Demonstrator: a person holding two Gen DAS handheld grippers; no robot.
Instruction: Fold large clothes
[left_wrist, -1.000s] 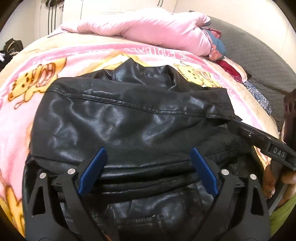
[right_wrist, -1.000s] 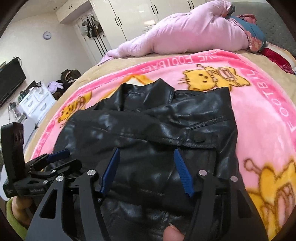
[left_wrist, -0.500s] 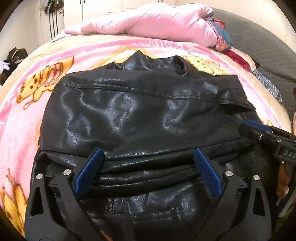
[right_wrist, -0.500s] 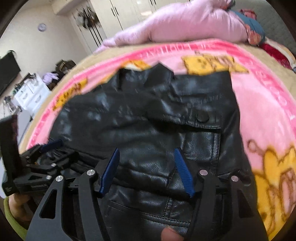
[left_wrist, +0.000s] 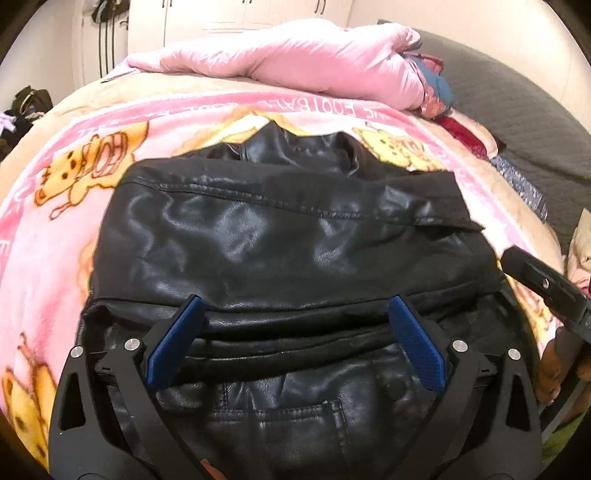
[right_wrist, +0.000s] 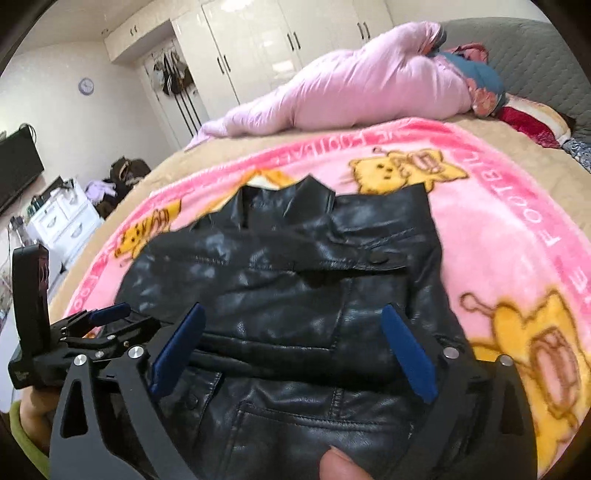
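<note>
Black leather jacket (left_wrist: 280, 243) on bed: heavy, stiff, slick; grip folded hem. Left gripper (left_wrist: 295, 314) wide, empty; right gripper (right_wrist: 293, 321) opening, empty.

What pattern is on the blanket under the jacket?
Pink blanket with yellow cartoon cats and white lettering, clearest in the right wrist view.

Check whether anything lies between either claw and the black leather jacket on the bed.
Nothing visible does. The jacket lies bare on the pink blanket, directly under the open left claw; the right claw is opening over it, gripping nothing.
</note>
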